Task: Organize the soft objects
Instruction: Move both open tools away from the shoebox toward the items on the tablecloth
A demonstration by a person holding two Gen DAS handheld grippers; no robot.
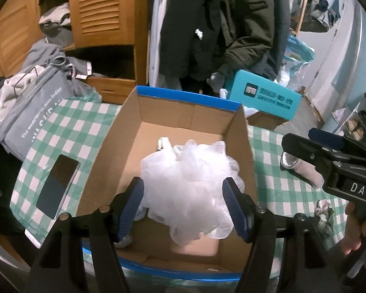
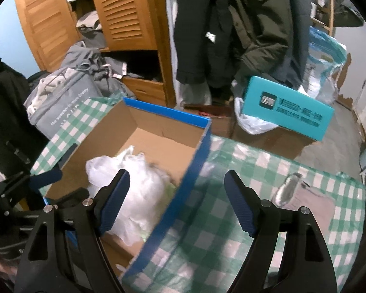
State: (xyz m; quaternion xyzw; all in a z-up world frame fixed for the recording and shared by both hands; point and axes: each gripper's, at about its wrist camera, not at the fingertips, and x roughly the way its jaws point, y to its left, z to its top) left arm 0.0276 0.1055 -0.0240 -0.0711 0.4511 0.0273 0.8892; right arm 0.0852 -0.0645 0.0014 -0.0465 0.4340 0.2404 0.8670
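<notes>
A white mesh bath puff [image 1: 190, 183] lies inside the open cardboard box with a blue rim [image 1: 188, 97] on the green-checked tablecloth. My left gripper [image 1: 183, 180] hangs over the box, open, its blue pads on either side of the puff and not squeezing it. In the right wrist view my right gripper [image 2: 177, 174] stands open and empty above the box's right wall [image 2: 195, 171], with the puff [image 2: 144, 185] to its left. A grey slipper [image 2: 305, 195] lies on the cloth right of the box. The right gripper's fingers [image 1: 302, 146] show at the right of the left wrist view.
A dark phone [image 1: 58, 185] lies left of the box beside a grey bag [image 1: 36, 112] stuffed with clothes. A small crumpled cloth [image 1: 324, 212] sits near the slipper [image 1: 302, 168]. Behind the table stand a teal box [image 1: 266, 97], hanging coats and a wooden wardrobe.
</notes>
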